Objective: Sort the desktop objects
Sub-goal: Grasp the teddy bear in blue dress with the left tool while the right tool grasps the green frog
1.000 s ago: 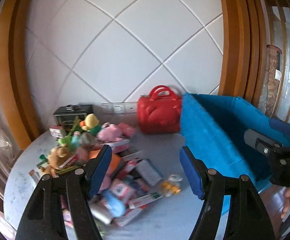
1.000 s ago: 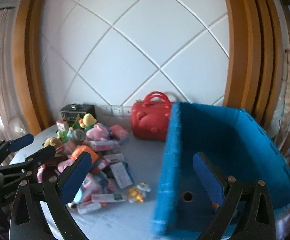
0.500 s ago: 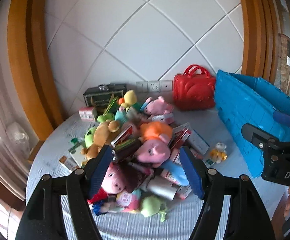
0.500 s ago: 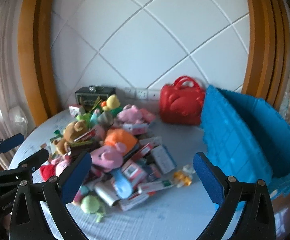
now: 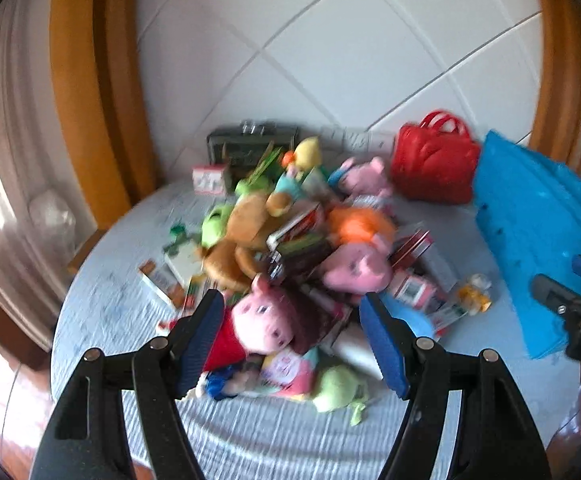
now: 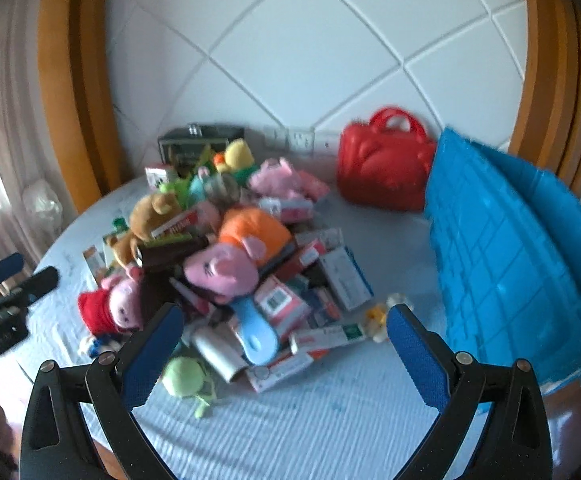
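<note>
A heap of plush toys and small boxes lies on a round table (image 5: 102, 312) with a pale blue cloth. A pink pig plush in a red dress (image 5: 258, 326) lies at the heap's near edge, also in the right wrist view (image 6: 114, 312). My left gripper (image 5: 292, 320) is open and empty, held above this pig. My right gripper (image 6: 282, 334) is open and empty above the heap's near right side, over a light blue scoop-shaped item (image 6: 256, 330). A blue crate (image 6: 510, 264) stands at the right.
A red handbag (image 6: 384, 170) stands at the back by the wall. A dark box (image 5: 250, 148) stands behind the heap. A green plush (image 6: 186, 378) lies at the near edge. A brown bear (image 5: 250, 220) and an orange plush (image 6: 252, 228) top the heap.
Both views have swung left and down from the blue crate onto the heap. Both grippers have come closer to the toys. Both stay open.
</note>
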